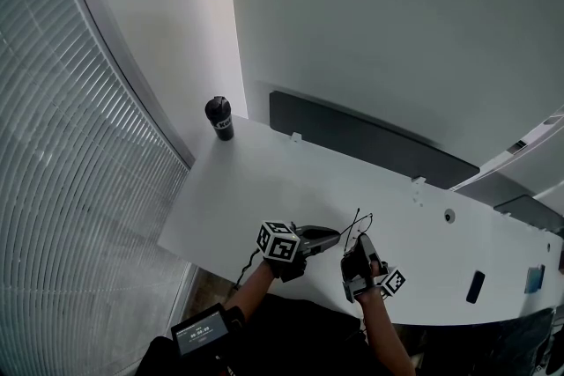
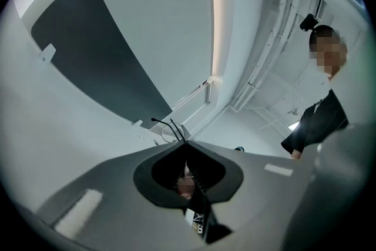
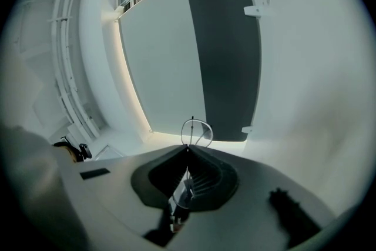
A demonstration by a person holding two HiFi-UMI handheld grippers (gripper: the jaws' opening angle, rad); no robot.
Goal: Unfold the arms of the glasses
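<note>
Thin wire-framed glasses (image 1: 357, 224) hang just above the white table (image 1: 256, 189), near its front edge and between my two grippers. My left gripper (image 1: 337, 235) reaches in from the left, its jaws shut on the glasses. In the left gripper view two thin dark arms (image 2: 167, 125) stick out past the closed tips of my left gripper (image 2: 183, 143). My right gripper (image 1: 361, 244) comes from the near side and is also shut on the frame. In the right gripper view a lens ring (image 3: 195, 132) stands just beyond the tips of my right gripper (image 3: 188, 149).
A black tumbler (image 1: 219, 117) stands at the table's far left corner. A dark panel (image 1: 370, 141) runs along the back edge. A black phone (image 1: 475, 286) and a small blue-grey object (image 1: 534, 278) lie at the right. A person (image 2: 320, 120) stands beyond the table.
</note>
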